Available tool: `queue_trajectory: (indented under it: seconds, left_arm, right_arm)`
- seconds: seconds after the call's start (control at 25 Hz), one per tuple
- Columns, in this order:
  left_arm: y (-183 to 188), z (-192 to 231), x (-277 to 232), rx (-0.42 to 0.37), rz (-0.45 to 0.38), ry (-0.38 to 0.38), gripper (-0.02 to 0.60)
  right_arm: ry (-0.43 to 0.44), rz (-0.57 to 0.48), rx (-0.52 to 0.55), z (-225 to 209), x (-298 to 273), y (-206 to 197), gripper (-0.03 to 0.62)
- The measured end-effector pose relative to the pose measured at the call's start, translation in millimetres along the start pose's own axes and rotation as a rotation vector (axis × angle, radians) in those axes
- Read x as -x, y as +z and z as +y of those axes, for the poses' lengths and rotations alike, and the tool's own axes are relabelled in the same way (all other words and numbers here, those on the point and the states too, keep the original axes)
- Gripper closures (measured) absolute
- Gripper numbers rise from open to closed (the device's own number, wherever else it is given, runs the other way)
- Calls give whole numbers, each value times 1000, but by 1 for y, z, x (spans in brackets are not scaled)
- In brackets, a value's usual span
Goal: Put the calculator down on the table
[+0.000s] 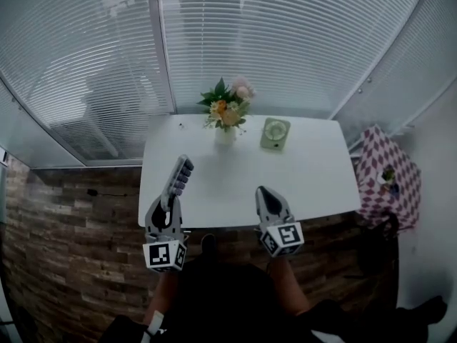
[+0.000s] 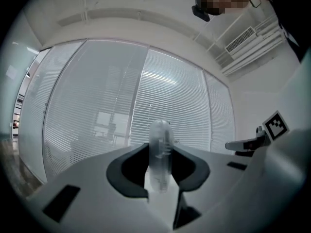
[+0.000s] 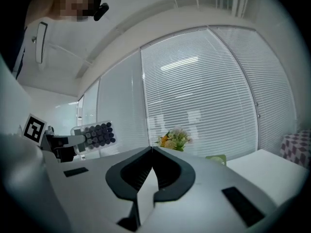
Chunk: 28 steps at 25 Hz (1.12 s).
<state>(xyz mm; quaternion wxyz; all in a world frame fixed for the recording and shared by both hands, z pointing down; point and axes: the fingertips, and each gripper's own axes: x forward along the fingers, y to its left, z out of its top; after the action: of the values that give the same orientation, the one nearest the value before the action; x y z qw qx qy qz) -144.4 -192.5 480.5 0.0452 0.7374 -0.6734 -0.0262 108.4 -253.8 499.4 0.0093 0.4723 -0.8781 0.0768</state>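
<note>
We clamp the calculator (image 1: pixel 178 177) in our left gripper (image 1: pixel 170 203), its long axis pointing forward over the near left edge of the table (image 1: pixel 307 184), while our right gripper (image 1: pixel 265 196) is closed, empty.

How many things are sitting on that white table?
2: a flower vase at the far edge, a green clock right of it; a speck farther left is unidentifiable.

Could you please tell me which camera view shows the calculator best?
The right gripper view: the pale calculator with dark round keys faces it. The head view shows it small; the left gripper view, edge-on.
</note>
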Motion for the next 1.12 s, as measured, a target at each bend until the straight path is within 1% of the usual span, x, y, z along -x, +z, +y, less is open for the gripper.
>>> queue_trajectory:
  seconds: [0.24,0.44,0.68,0.8,1.0,1.12]
  left_arm:
    - [0,21,-23,-7,7,-17,481]
    - [-4,23,-43,-11,12,-51,481]
    - [-8,24,-60,-7,33,-81,480]
    - [-10,24,-64,-24,34,-97,480]
    - [-15,18,-72,-14,43,-113,480]
    - [-19,17,-77,-9,46,-121,480]
  right_arm:
    - [-21,-19,3,3,-24,3,588]
    - [-49,-12,18,-3,-35,-2,588]
    - [-69,-36,-2,-6,-41,-1,588]
    - [-69,-31,-21,-4,-43,-3,588]
    - [-82,-29,-35,-12,-40,-4,588]
    - [-89,-36,-72,-17,-40,-5,588]
